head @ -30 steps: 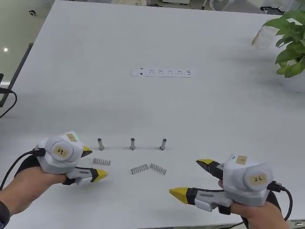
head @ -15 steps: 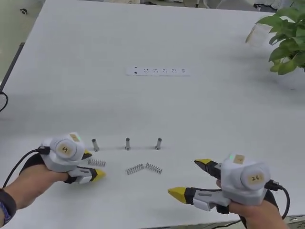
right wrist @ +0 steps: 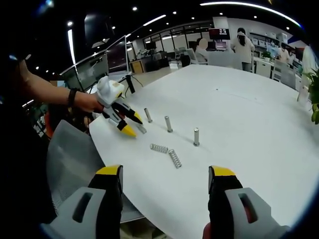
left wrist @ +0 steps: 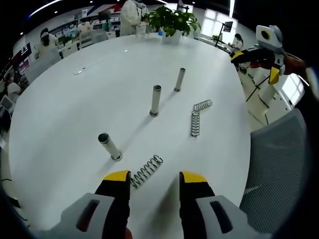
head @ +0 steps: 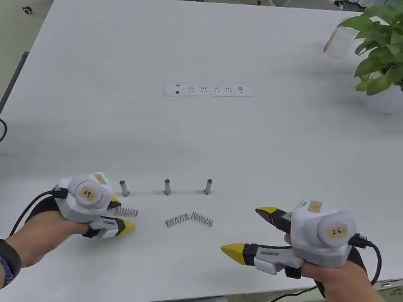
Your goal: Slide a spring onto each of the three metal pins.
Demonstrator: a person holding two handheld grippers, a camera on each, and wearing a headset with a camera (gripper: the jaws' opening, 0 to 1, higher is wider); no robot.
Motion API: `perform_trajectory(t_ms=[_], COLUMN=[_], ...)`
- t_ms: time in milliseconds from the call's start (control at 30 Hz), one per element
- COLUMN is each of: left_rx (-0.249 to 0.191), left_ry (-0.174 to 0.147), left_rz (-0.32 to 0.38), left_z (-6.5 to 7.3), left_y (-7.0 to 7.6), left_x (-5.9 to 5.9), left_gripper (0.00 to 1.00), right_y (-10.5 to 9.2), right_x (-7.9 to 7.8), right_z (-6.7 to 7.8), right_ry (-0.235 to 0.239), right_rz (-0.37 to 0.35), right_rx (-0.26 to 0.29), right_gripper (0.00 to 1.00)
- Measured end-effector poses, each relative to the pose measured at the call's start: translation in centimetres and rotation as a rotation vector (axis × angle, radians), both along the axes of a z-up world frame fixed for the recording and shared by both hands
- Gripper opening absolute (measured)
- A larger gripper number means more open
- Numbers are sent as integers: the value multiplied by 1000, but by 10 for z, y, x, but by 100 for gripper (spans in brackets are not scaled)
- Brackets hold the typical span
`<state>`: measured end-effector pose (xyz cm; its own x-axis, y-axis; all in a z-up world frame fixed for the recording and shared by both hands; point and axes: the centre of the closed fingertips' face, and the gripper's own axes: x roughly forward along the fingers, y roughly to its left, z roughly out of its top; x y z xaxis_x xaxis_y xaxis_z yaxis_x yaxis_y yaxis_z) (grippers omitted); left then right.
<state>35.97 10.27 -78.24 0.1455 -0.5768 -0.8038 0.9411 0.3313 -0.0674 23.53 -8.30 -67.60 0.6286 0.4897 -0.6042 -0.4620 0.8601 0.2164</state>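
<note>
Three small coiled steel springs (head: 177,219) flat on the white table (head: 208,138), just in front of three upright grey metal pins (head: 167,187). Leftmost spring (left wrist: 146,171) at the tips of the white, yellow-tipped left gripper (head: 123,214), jaws parted, nothing gripped. Matching right gripper (head: 244,230) wide open, well apart from the springs

Three pins (head: 167,187) are standing upright in a row close to the desk's (head: 283,145) near edge, leaving gaps between them. Three springs (head: 177,220) are lying just in front, narrowing the strip toward that edge. The left gripper (head: 123,215) is crowding the leftmost spring. A power strip (head: 206,90) is lying mid-desk, and a plant (head: 376,38) is overhanging the far right corner. Bare surface is stretching wide between them.
</note>
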Motion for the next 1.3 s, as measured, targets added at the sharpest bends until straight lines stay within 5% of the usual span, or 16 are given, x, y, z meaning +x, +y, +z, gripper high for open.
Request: perform_trajectory(t_ms=[367, 433, 767, 1300], left_rx=[67, 100, 140, 107], left_ry=[-17, -54, -47, -55], left_rz=[-53, -90, -125, -91], left_z=[-9, -10, -11, 2], left_y=[9, 13, 16, 19], left_x=[-7, -6, -15, -26], left_gripper=[21, 17, 3, 2], right_y=[1, 2, 4, 10], right_x=[-1, -1, -1, -2], right_z=[-1, -1, 0, 0], right_ry=[2, 2, -2, -5], right_rz=[2, 3, 3, 14], right_rx=[2, 3, 7, 18], right_gripper=[68, 68, 67, 66])
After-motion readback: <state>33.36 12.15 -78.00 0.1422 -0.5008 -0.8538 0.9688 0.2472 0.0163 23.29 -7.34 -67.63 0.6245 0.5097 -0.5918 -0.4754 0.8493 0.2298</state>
